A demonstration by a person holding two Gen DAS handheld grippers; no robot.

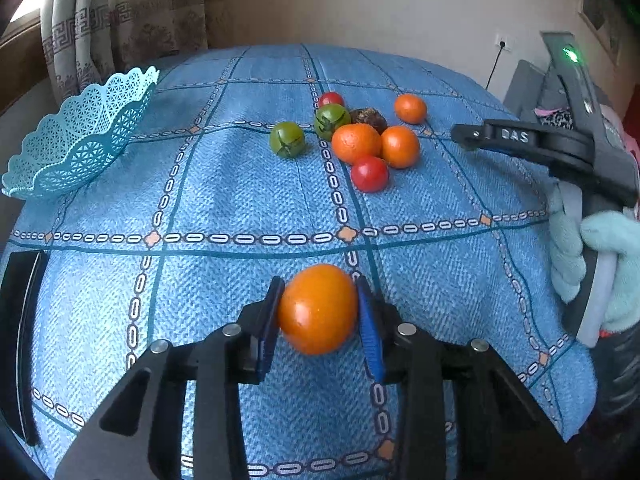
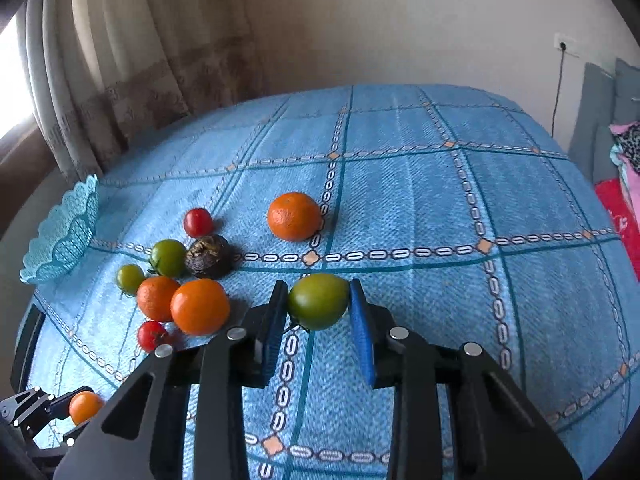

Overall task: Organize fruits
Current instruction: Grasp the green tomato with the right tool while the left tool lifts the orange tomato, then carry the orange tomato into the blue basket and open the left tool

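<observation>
My left gripper is shut on an orange fruit, held just above the blue cloth. My right gripper is shut on a green tomato. A pile of fruit lies on the cloth: oranges, green tomatoes, red tomatoes and a dark brown fruit. One orange sits apart from the pile. The light blue lattice basket stands empty at the table's left edge. In the right wrist view the left gripper's orange fruit shows at the lower left.
The table is covered by a blue checked cloth. Curtains hang behind on the left. A gloved hand holds the right gripper's handle at the right side of the left wrist view. Clothes and grey furniture stand on the right.
</observation>
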